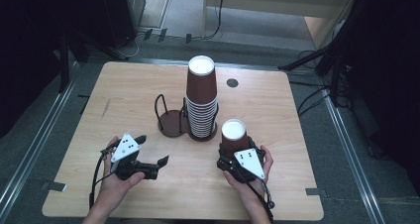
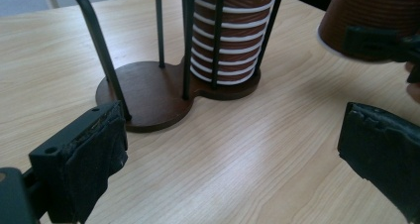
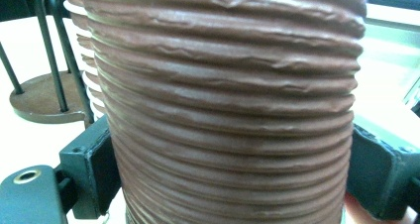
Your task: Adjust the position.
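Observation:
A tall stack of upside-down brown ribbed paper cups (image 1: 201,100) fills the right bay of a dark wire cup holder (image 1: 171,122) at the table's middle; its left bay is empty. My right gripper (image 1: 235,152) is shut on a single brown cup (image 1: 234,135), held bottom up just right of the holder. In the right gripper view the cup (image 3: 228,110) sits squeezed between the jaws of the gripper (image 3: 233,174). My left gripper (image 1: 152,149) is open over the front left, its jaws (image 2: 237,149) wide apart, facing the holder base (image 2: 148,92) and the stack (image 2: 230,35).
The wooden table (image 1: 124,85) has a small dark round plug (image 1: 232,83) behind the stack. Bare wood lies left of and in front of the holder. Cables and stand legs lie on the floor beyond the far edge.

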The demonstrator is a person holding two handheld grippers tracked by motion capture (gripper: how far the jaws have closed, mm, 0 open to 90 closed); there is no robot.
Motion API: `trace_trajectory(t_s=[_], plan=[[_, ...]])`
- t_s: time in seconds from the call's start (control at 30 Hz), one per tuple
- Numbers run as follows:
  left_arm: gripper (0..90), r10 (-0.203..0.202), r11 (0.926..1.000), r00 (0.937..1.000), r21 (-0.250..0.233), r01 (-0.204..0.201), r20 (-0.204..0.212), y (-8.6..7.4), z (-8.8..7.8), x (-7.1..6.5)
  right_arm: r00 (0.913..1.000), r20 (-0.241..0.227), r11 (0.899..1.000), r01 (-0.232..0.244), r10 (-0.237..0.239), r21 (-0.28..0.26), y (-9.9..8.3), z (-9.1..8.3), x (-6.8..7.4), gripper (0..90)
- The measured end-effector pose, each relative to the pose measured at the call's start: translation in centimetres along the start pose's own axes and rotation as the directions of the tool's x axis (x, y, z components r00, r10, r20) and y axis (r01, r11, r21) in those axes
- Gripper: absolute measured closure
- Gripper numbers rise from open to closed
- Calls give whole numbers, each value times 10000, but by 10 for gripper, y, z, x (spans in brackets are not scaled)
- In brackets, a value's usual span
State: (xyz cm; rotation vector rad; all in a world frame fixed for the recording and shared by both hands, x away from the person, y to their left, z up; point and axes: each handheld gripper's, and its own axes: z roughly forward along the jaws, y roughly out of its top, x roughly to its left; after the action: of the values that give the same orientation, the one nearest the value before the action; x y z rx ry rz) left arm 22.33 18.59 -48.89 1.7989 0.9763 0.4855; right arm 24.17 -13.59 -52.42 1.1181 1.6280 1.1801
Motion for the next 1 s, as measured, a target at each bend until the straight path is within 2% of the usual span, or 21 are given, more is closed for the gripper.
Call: trace_trajectory(t_s=[0.13, 0.23, 0.3, 0.33, 0.7, 1.0], plan=[[0, 63, 10000, 9998, -60, -62, 197, 2, 0, -3, 9997, -56, 9997, 241, -241, 33, -1, 0, 6, 96], [33, 184, 9998, 9993, -92, -181, 325, 2, 1, -8, 9988, 48, 9988, 490, -490, 51, -3, 1, 10, 95], [34, 327, 9995, 9987, -39, -326, 395, 3, 3, -13, 9985, -3, 9985, 544, -544, 79, -3, 1, 12, 94], [34, 411, 9991, 9983, 20, -412, 415, 3, 4, -15, 9974, 32, 9974, 718, -718, 59, -4, 1, 14, 94], [33, 320, 9994, 9958, 132, -333, 859, 4, 7, -23, 9879, -86, 9879, 1550, -1550, -47, -8, 0, 30, 93], [38, 454, 9988, 9910, 133, -474, 1262, 7, 6, -29, 9674, -269, 9677, 2511, -2517, -238, -13, -1, 48, 93]])
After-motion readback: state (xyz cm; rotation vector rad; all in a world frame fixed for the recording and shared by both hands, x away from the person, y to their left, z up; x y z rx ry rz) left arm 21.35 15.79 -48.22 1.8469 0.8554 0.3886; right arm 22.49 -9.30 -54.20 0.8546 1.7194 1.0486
